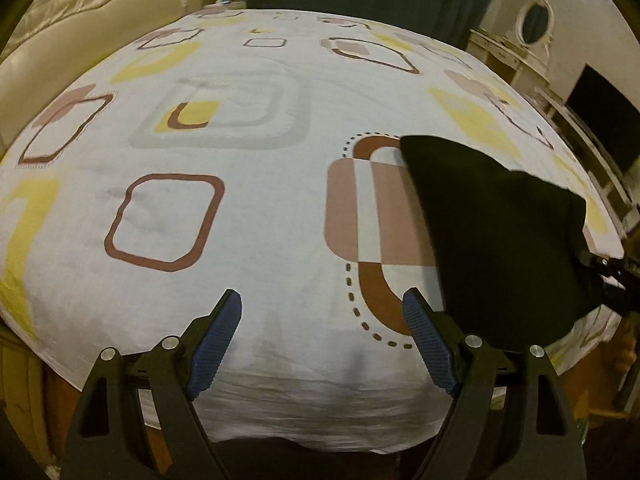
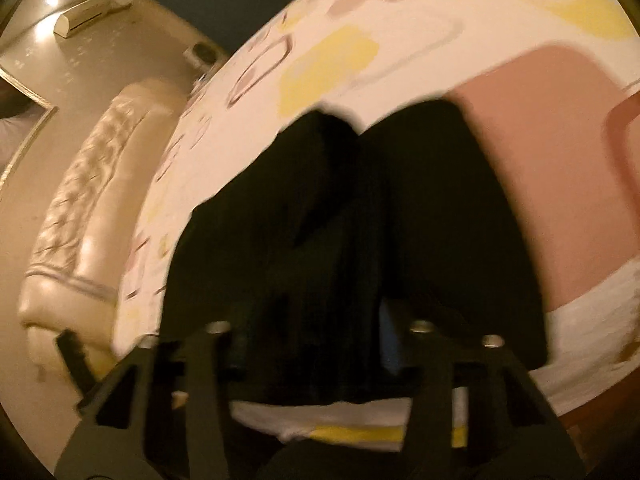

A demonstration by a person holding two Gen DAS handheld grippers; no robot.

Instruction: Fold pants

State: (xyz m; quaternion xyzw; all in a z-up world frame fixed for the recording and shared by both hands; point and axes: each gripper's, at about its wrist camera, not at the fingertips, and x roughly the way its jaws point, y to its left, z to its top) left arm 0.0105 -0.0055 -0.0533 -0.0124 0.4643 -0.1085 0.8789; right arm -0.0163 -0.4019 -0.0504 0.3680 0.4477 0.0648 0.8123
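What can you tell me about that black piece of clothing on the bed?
The black pants look like soft, matte, unpatterned fabric. They lie at the bed's right side on the patterned sheet, bunched and lifted toward the right gripper, which seems clamped on them. The left gripper hangs open, apart from them.

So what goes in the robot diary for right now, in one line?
left gripper: open, empty | right gripper: shut on pants | pants lifted over bed
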